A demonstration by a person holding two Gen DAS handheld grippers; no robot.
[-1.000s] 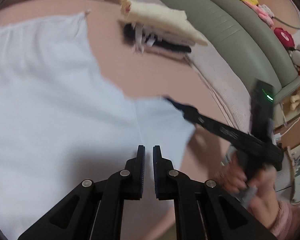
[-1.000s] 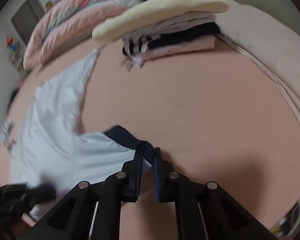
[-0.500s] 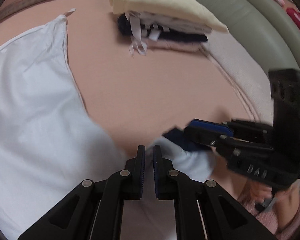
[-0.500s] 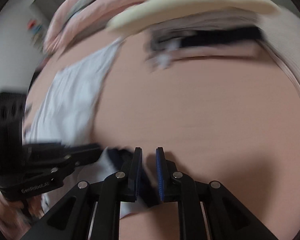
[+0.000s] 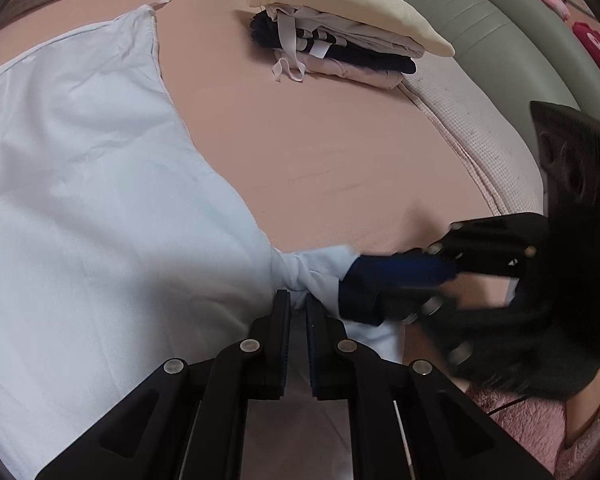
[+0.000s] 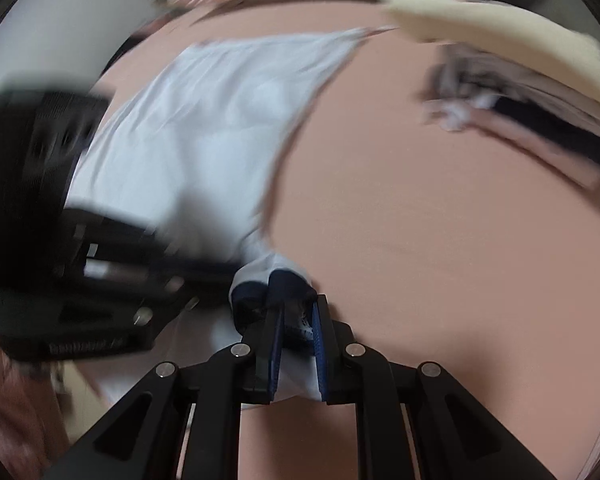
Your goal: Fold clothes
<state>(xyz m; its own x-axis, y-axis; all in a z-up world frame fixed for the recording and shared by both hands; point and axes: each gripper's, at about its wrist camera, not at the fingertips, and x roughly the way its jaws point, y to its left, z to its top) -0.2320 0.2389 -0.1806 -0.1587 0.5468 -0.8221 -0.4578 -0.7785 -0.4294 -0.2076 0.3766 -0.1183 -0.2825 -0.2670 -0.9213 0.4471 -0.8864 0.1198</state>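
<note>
A light blue shirt [image 5: 100, 200] lies spread on the pink sheet [image 5: 320, 152]. Its short sleeve ends in a navy cuff [image 5: 356, 300]. My left gripper [image 5: 298, 308] is shut on bunched blue fabric where the sleeve meets the body. My right gripper [image 5: 372, 284] comes in from the right, close beside the left one, and pinches the cuff. In the blurred right wrist view the shirt [image 6: 220, 112] stretches away, and my right gripper [image 6: 298, 312] is shut on the navy cuff [image 6: 256, 292] with white-blue cloth between its fingers. The left gripper [image 6: 220, 268] shows there as a dark blur.
A pile of folded clothes [image 5: 340, 40] topped by a cream garment sits at the far side of the sheet, also the pile [image 6: 520, 92]. A quilted white border [image 5: 480, 128] and a grey-green padded rim [image 5: 500, 32] curve along the right. A pink fleece sleeve [image 5: 540, 432] is at lower right.
The two grippers have come together at the sleeve. The right one carried the navy cuff toward the shirt body, and the left one now pinches bunched fabric at the sleeve's base.
</note>
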